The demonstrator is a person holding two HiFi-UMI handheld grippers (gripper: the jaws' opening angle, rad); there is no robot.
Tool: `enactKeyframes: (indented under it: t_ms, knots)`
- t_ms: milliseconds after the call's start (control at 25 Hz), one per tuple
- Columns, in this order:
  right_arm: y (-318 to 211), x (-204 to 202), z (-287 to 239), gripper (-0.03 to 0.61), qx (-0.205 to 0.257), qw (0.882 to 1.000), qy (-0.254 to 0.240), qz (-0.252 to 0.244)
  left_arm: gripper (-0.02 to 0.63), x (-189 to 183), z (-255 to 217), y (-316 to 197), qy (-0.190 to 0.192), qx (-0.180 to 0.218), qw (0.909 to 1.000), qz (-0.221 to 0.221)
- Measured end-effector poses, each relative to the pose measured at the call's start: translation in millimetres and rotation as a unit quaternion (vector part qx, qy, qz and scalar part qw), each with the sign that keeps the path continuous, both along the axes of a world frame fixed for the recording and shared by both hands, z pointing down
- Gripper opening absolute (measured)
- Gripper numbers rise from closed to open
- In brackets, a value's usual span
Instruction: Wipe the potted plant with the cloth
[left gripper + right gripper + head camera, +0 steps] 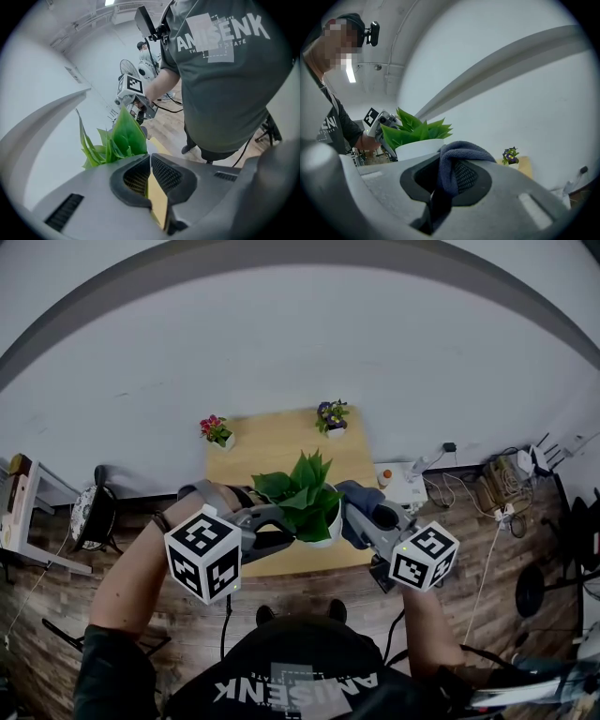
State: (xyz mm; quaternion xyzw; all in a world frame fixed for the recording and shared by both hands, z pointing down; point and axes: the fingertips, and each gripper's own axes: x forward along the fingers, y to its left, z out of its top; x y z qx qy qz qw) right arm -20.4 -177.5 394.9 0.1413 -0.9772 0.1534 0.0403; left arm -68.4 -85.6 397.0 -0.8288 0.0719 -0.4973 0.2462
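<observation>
Dark cloth [459, 154]: soft fleecy fabric, matt; pot [423, 147]: smooth, white; leaves [300, 486]: waxy, glossy; bench [272, 442]: pale wood, matt.

Wooden table [281, 454], pink-flowered pot [217, 431] on far corner beyond left gripper [284, 541], purple-flowered pot [332, 418] beyond right gripper [352, 521], potted plant [305, 502] between them.

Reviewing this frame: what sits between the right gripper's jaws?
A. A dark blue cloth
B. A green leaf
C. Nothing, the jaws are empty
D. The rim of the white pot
A: in the right gripper view, the right gripper has its jaws closed on a dark blue cloth, which bunches over the top of them, while the potted plant stands clear behind them.
</observation>
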Motion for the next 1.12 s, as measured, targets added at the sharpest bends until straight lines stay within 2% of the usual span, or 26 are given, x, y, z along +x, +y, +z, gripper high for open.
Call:
enactKeyframes:
  t_ms: [400,560,720,920,1120]
  knots:
    - [5,7,54,0.044,-0.050,0.998,0.035,0.000,0.015,-1,7,1,-0.017,0.002,0.9997,0.015]
    - [-8,22,64,0.044,-0.066,0.997,0.037,0.018,0.015,1,8,5,-0.028,0.004,0.9994,0.023]
    - [-20,20,31,0.044,-0.039,0.999,0.018,0.017,0.015,-1,10,3,-0.036,0.007,0.9990,0.025]
    - [-26,2,-33,0.044,0.005,1.000,-0.031,0.001,0.015,3,7,5,-0.026,0.009,0.9993,0.026]
    - [-24,-22,-68,0.044,0.025,0.998,-0.052,-0.034,0.015,0,4,7,-0.030,0.015,0.9990,0.028]
